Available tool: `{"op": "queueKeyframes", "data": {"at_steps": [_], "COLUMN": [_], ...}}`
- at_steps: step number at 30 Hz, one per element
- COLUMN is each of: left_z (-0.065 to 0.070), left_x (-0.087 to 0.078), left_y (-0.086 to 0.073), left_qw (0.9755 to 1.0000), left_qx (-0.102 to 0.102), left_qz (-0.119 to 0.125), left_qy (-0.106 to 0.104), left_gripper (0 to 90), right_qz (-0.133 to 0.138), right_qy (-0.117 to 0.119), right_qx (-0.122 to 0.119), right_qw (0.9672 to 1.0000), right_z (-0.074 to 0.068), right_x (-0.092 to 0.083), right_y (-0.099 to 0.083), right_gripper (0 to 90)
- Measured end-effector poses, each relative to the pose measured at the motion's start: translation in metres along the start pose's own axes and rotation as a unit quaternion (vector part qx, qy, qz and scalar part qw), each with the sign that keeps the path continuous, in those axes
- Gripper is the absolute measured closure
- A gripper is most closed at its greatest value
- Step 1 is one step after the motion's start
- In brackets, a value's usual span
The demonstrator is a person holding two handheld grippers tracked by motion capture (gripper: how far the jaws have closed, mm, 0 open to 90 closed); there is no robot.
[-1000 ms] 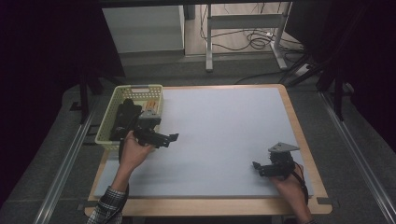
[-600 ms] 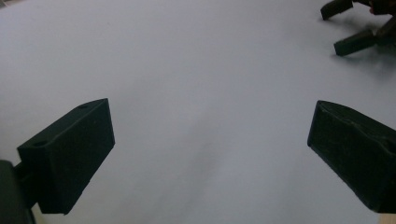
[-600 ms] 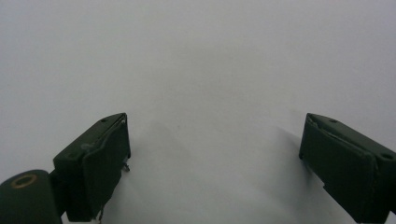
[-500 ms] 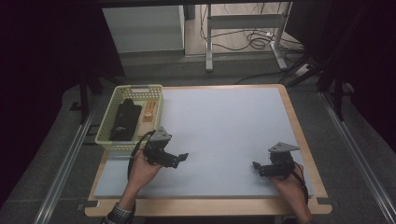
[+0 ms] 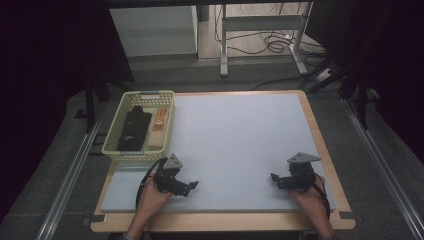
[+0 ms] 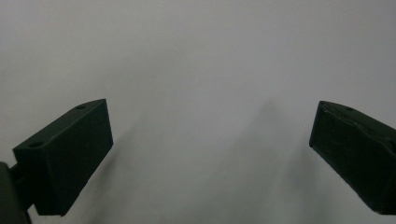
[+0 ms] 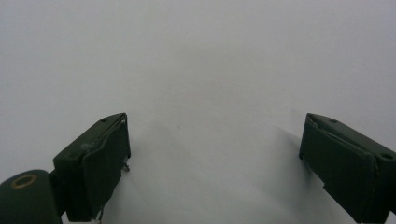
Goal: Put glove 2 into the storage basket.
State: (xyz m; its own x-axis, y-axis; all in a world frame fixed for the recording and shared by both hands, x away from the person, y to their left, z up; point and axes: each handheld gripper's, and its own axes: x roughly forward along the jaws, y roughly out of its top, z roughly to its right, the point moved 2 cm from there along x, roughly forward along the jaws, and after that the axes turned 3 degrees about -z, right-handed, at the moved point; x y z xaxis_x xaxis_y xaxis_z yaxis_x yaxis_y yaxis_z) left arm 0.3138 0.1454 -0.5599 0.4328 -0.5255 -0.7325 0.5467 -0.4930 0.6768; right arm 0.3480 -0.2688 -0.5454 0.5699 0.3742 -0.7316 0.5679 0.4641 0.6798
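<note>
Your left gripper (image 5: 192, 185) rests low over the pale grey mat (image 5: 240, 140) near its front left corner, jaws spread wide with nothing between them. Your right gripper (image 5: 273, 177) sits near the front right corner, well apart from the left, its jaws also parted and empty. Just beyond your left gripper, the yellow basket (image 5: 113, 131) holds a black object (image 5: 134, 129) beside an orange item (image 5: 159, 119).

The tabletop (image 5: 320, 130) has a light wooden rim around a smooth, matt pale-grey mat (image 5: 235, 135). The basket (image 5: 116, 131) looks like pale yellow-green latticed plastic. Each hand-held gripper's jaws look matt black plastic.
</note>
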Motion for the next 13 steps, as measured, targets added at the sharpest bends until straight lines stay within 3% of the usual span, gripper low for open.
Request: {"op": "queueKeyframes", "data": {"at_steps": [3,13], "left_z": [0.0022,0.0027], "left_x": [0.0042,0.0042], "left_y": [-0.0029,-0.0032], "left_qw": [0.9997,0.9996], "left_qx": [0.007,0.006], "left_qz": [-0.017,-0.017], "left_qy": [0.019,0.022], "left_gripper": [0.5,0.4], "right_qz": [0.0,0.0], "right_qy": [0.0,0.0], "right_qx": [0.0,0.0], "right_qw": [1.0,1.0], "right_z": [0.0,0.0], "right_x": [0.0,0.0001], "right_y": [0.0,-0.0003], "right_gripper": [8.3,8.3]}}
